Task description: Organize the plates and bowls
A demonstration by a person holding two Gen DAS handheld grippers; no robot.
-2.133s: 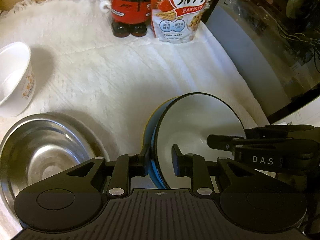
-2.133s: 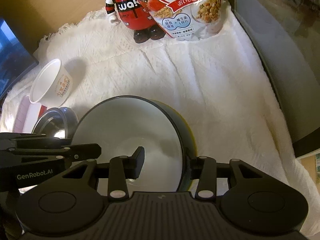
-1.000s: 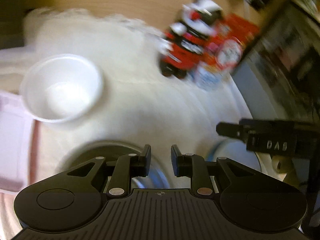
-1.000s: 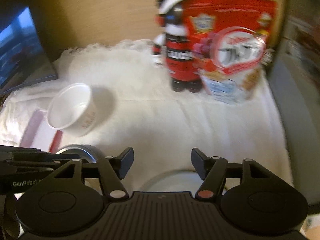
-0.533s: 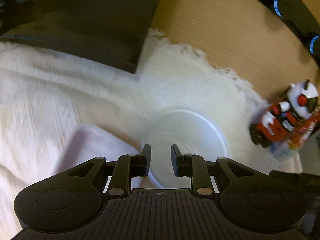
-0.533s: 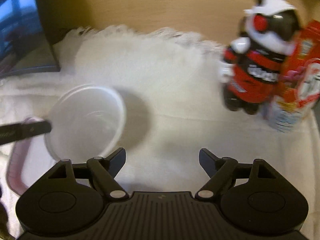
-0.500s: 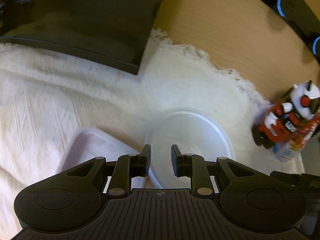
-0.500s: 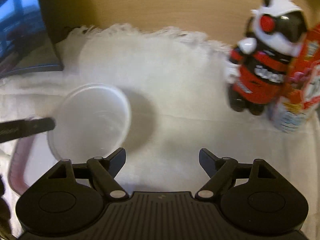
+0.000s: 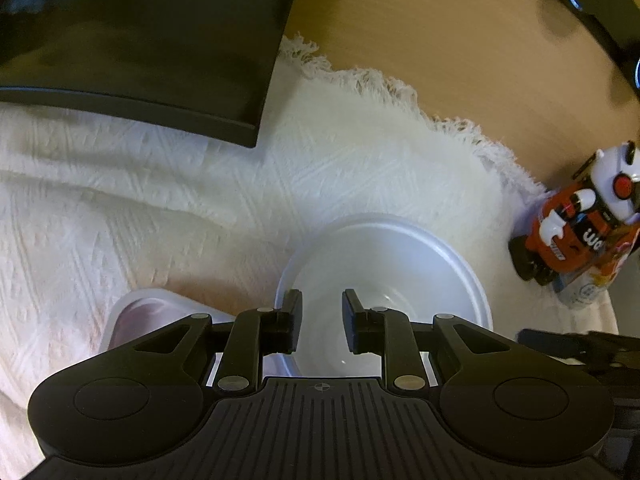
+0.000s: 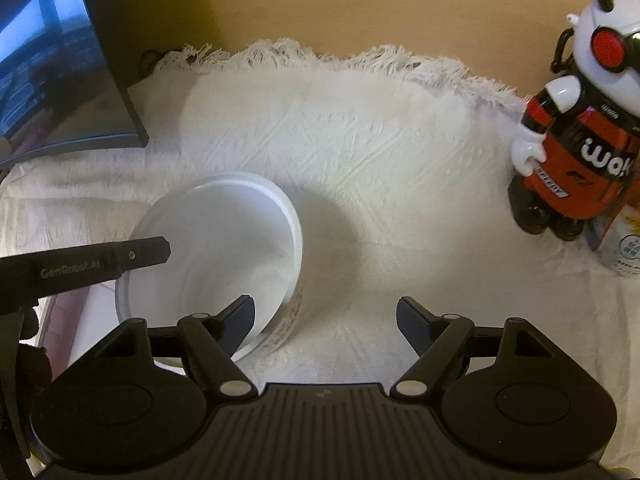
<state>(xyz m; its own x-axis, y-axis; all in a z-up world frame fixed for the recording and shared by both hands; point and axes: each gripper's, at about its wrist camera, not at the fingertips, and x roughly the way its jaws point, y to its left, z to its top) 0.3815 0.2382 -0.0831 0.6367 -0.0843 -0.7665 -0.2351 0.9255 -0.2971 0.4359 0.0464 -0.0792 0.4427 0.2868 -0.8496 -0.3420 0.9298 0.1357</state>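
I read "wok" on one red-and-white toy robot (image 10: 576,128) at three o'clock; "GenRobot.AI" on my left gripper (image 9: 318,322), slightly parted over one round white plastic bowl (image 10: 224,248). My right gripper (image 10: 325,322), empty, has just narrowed.

My left tongs (image 9: 318,320) hover narrowly parted over the white bowl (image 9: 400,256) at lower centre; a pinkish tray (image 9: 140,312) lies lower left, a toy robot (image 9: 576,228) far right.

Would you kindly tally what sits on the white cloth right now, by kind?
Bowl: 1
Pink-rimmed tray: 1
Toy robot: 1
Food pack: 1
Monitor: 1
Total: 5
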